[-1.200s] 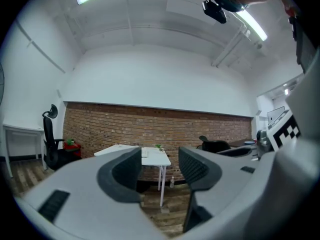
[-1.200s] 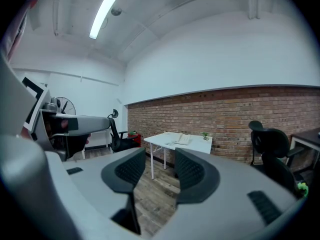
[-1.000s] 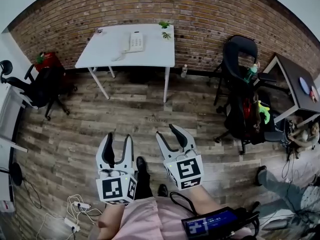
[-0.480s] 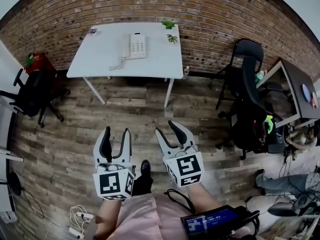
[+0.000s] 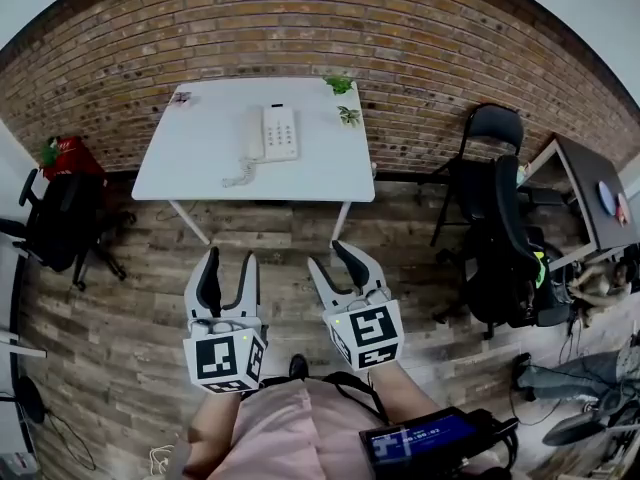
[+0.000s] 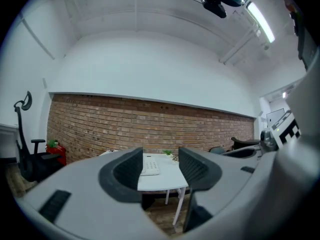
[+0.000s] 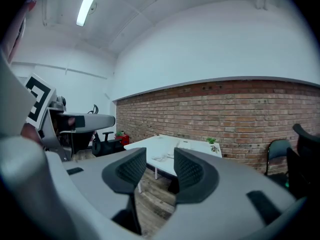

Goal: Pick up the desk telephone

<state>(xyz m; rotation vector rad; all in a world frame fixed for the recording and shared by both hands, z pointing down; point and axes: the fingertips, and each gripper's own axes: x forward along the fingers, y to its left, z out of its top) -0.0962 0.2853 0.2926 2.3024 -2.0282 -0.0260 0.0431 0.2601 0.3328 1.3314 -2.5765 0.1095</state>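
The white desk telephone [image 5: 272,135] lies on the white table [image 5: 200,168] against the brick wall, its coiled cord trailing to the left. Both grippers are held over the wooden floor, well short of the table's front edge. My left gripper [image 5: 230,263] is open with nothing between its jaws; in the left gripper view the telephone [image 6: 150,165] shows far off between the left gripper's jaws [image 6: 160,159]. My right gripper [image 5: 333,258] is also open and empty, and in the right gripper view the telephone [image 7: 184,145] sits on the far table beyond the right gripper [image 7: 160,161].
Two small plants [image 5: 340,85] stand on the table's far right. A black office chair [image 5: 60,218] and a red object [image 5: 62,153] are at the left. More black chairs [image 5: 500,233] and a dark desk [image 5: 590,168] stand at the right.
The person has walked towards the table: table and telephone now look larger and closer in the head view. Both grippers were carried forward with the person, jaws equally spread.
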